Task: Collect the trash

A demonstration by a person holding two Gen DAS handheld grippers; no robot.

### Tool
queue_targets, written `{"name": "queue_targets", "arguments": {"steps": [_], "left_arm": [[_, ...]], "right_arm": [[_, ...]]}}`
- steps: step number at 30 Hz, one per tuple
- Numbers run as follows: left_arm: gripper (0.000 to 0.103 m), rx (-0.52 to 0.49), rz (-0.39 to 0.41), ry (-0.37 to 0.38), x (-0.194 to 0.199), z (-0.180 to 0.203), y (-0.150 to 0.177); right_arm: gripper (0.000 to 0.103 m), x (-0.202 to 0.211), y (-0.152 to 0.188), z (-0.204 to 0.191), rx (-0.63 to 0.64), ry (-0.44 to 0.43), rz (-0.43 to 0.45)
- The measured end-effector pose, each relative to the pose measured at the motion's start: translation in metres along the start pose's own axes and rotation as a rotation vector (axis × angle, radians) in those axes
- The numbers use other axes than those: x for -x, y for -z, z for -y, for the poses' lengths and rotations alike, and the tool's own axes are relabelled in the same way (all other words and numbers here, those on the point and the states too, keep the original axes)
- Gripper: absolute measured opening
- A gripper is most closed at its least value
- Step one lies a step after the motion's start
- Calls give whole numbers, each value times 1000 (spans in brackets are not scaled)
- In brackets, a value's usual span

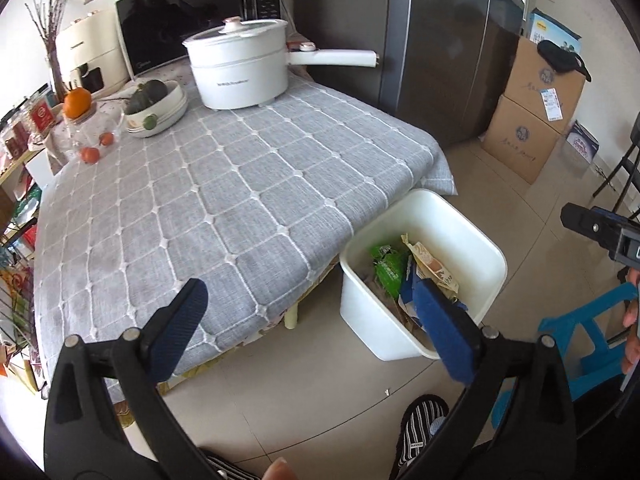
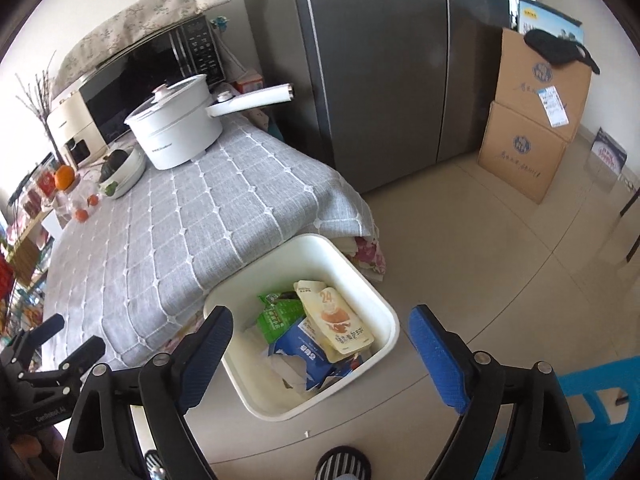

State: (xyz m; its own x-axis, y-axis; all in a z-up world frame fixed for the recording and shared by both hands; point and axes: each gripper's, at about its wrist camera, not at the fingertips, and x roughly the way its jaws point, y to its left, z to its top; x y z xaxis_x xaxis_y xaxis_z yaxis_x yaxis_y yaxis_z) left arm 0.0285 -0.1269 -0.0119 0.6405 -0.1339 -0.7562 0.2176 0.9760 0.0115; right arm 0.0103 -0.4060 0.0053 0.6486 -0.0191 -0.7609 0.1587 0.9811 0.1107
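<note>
A white plastic bin (image 2: pixel 386 312) stands on the floor beside the table; it also shows in the left wrist view (image 1: pixel 486 246). Inside lie a green wrapper (image 2: pixel 278 314), a beige snack pouch (image 2: pixel 338 322), a blue and white carton (image 2: pixel 300 350) and torn paper. My right gripper (image 2: pixel 320 344) is open and empty, held above the bin. My left gripper (image 1: pixel 316 320) is open and empty, over the table's near corner with its right finger in front of the bin. The right gripper's body (image 1: pixel 600 228) shows at the left view's right edge.
The table has a grey checked cloth (image 1: pixel 224 192). At its back stand a white pot with a long handle (image 1: pixel 244 64), a microwave (image 1: pixel 192 8), a bowl with squash (image 1: pixel 156 104) and oranges (image 1: pixel 76 102). A fridge (image 2: pixel 380 68), stacked cardboard boxes (image 2: pixel 532 120) and a blue stool (image 2: pixel 600 408) stand around.
</note>
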Motion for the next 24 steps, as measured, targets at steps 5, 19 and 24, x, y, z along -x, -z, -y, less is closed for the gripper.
{"name": "queue_targets", "arguments": {"steps": [5,19,24], "left_arm": [[102,28,85,-36,33,-11,9],[102,67,162,-38,57,-26,23],[102,67,162,-36,57,-26,24]], "right_arm": [[103,33,17,-33,79,44,77],[103,58,41,-75,108,41,157],[103,54,40,-78,110,40,147]]}}
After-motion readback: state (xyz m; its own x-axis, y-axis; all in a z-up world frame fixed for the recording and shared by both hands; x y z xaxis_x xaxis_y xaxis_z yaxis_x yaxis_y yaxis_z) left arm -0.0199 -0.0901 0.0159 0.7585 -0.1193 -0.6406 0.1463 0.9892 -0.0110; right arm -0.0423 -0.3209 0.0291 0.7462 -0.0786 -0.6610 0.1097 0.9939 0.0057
